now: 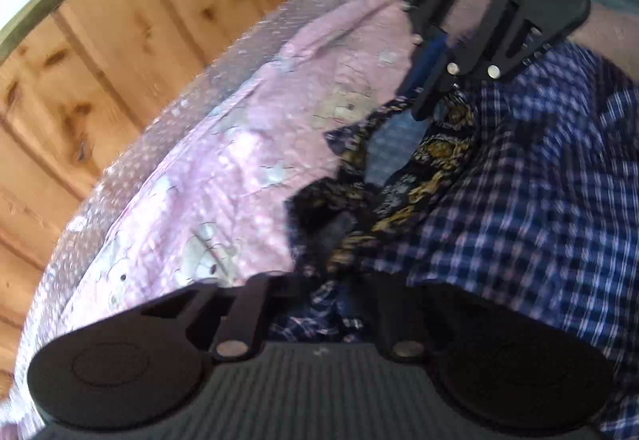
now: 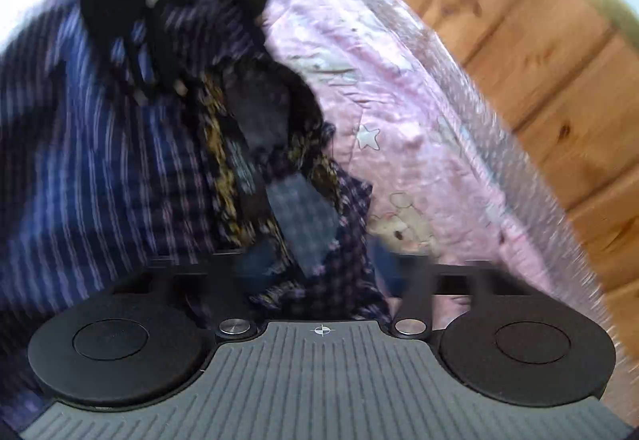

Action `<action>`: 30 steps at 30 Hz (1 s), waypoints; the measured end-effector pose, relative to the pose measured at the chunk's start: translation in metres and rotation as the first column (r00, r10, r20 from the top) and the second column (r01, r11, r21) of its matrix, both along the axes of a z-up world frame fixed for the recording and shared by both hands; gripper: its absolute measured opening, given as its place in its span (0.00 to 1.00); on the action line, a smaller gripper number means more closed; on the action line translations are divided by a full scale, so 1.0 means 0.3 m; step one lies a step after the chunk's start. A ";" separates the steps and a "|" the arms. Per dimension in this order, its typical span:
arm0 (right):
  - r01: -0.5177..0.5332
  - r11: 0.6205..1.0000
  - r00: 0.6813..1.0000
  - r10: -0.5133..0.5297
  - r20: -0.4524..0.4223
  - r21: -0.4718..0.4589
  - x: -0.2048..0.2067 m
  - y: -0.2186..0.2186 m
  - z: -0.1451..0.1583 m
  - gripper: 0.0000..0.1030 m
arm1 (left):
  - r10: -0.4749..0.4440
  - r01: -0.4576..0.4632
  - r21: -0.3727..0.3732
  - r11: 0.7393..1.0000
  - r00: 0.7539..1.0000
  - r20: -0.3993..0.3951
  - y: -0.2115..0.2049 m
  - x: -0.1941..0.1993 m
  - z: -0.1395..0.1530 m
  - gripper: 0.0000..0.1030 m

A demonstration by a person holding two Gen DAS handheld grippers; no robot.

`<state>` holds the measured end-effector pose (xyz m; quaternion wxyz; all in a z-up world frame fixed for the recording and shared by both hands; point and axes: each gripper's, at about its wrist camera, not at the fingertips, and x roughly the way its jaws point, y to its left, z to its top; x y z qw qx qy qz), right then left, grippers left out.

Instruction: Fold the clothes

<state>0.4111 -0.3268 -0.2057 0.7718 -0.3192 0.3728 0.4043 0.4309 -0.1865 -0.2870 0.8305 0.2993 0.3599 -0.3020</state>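
A blue and white plaid shirt (image 1: 539, 176) with a dark gold-patterned inner collar (image 1: 435, 156) hangs lifted above a pink bedsheet (image 1: 223, 168). My left gripper (image 1: 319, 304) is shut on the shirt's edge near the collar. My right gripper (image 1: 429, 96) shows in the left wrist view, shut on the shirt by the collar. In the right wrist view the plaid shirt (image 2: 100, 168) fills the left side, my right gripper (image 2: 315, 280) pinches the fabric, and the left gripper (image 2: 159, 88) holds the shirt higher up. The view is blurred.
The pink sheet with cartoon bears (image 2: 399, 128) covers the bed. A wooden plank wall (image 1: 120, 40) runs behind the bed and also shows in the right wrist view (image 2: 539, 60).
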 end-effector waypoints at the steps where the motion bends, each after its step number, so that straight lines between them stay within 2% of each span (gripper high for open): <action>1: 0.019 0.999 1.000 -0.019 -0.016 0.029 0.017 -0.009 0.014 0.06 | 0.036 -0.037 -0.026 0.999 0.999 -0.004 0.014 0.023 0.023 0.10; 4: 0.124 0.984 0.992 -0.123 -0.012 0.132 0.085 -0.049 0.055 0.02 | 0.181 -0.181 -0.120 0.976 0.983 -0.015 0.058 0.127 0.097 0.10; 5: 0.172 0.970 0.984 -0.175 0.005 0.171 0.105 -0.064 0.068 0.02 | 0.249 -0.250 -0.137 0.959 0.968 -0.025 0.067 0.171 0.108 0.11; 6: 0.236 0.949 0.968 -0.248 0.032 0.207 0.125 -0.075 0.075 0.02 | 0.331 -0.333 -0.139 0.933 0.943 -0.042 0.072 0.220 0.109 0.12; 7: 0.300 0.922 0.945 -0.323 0.058 0.245 0.145 -0.085 0.082 0.08 | 0.402 -0.406 -0.122 0.906 0.914 -0.059 0.077 0.262 0.100 0.21; 8: 0.364 0.893 0.915 -0.396 0.080 0.266 0.149 -0.090 0.079 0.30 | 0.459 -0.464 -0.079 0.882 0.885 -0.077 0.083 0.292 0.077 0.36; 9: 0.425 0.859 0.878 -0.467 0.099 0.284 0.149 -0.095 0.075 0.45 | 0.514 -0.519 -0.034 0.854 0.853 -0.091 0.089 0.322 0.055 0.43; 10: 0.471 0.838 0.852 -0.514 0.105 0.276 0.130 -0.107 0.070 0.57 | 0.546 -0.549 -0.005 0.836 0.832 -0.102 0.101 0.335 0.039 0.43; 12: 0.546 0.800 0.809 -0.581 0.094 0.249 0.066 -0.148 0.063 0.59 | 0.524 -0.531 -0.029 0.847 0.842 -0.125 0.158 0.274 0.055 0.46; 13: 0.575 0.783 0.793 -0.604 0.074 0.237 0.021 -0.180 0.064 0.61 | 0.512 -0.521 -0.044 0.852 0.849 -0.131 0.190 0.226 0.074 0.51; 15: 0.636 0.732 0.753 -0.658 0.009 0.242 -0.119 -0.273 0.083 0.65 | 0.499 -0.508 -0.064 0.859 0.859 -0.119 0.257 0.096 0.124 0.59; 16: 0.674 0.695 0.726 -0.686 -0.050 0.251 -0.195 -0.337 0.099 0.72 | 0.492 -0.501 -0.074 0.862 0.863 -0.113 0.291 0.031 0.149 0.63; 17: 0.707 0.653 0.699 -0.704 -0.124 0.271 -0.288 -0.391 0.109 0.72 | 0.491 -0.501 -0.083 0.861 0.863 -0.121 0.326 -0.038 0.170 0.65; 19: 0.767 0.570 0.639 -0.720 -0.270 0.295 -0.475 -0.495 0.117 0.76 | 0.504 -0.525 -0.094 0.846 0.845 -0.180 0.401 -0.186 0.198 0.65; 20: 0.795 0.532 0.606 -0.724 -0.329 0.292 -0.567 -0.534 0.115 0.81 | 0.513 -0.540 -0.098 0.836 0.832 -0.213 0.438 -0.260 0.211 0.65; 22: 0.840 0.463 0.543 -0.720 -0.432 0.284 -0.754 -0.553 0.100 0.86 | 0.540 -0.592 -0.115 0.797 0.785 -0.303 0.495 -0.390 0.213 0.66; 24: 0.860 0.436 0.508 -0.689 -0.517 0.265 -0.893 -0.515 0.069 0.89 | 0.537 -0.647 -0.157 0.747 0.725 -0.431 0.545 -0.507 0.210 0.66; 25: 0.861 0.440 0.504 -0.666 -0.550 0.256 -0.922 -0.488 0.042 0.89 | 0.522 -0.670 -0.179 0.720 0.694 -0.496 0.563 -0.565 0.203 0.66; 26: 0.860 0.447 0.501 -0.642 -0.580 0.248 -0.944 -0.460 0.012 0.84 | 0.506 -0.686 -0.192 0.702 0.670 -0.544 0.566 -0.614 0.194 0.66; 27: 0.858 0.454 0.497 -0.618 -0.610 0.240 -0.966 -0.431 -0.017 0.76 | 0.493 -0.689 -0.192 0.699 0.659 -0.568 0.550 -0.649 0.182 0.66; 29: 0.858 0.464 0.494 -0.626 -0.603 0.222 -0.956 -0.450 -0.019 0.00 | 0.471 -0.688 -0.188 0.701 0.645 -0.602 0.511 -0.716 0.160 0.66; 30: 0.858 0.468 0.493 -0.633 -0.597 0.212 -0.948 -0.462 -0.017 0.00 | 0.464 -0.669 -0.182 0.721 0.661 -0.589 0.480 -0.744 0.157 0.66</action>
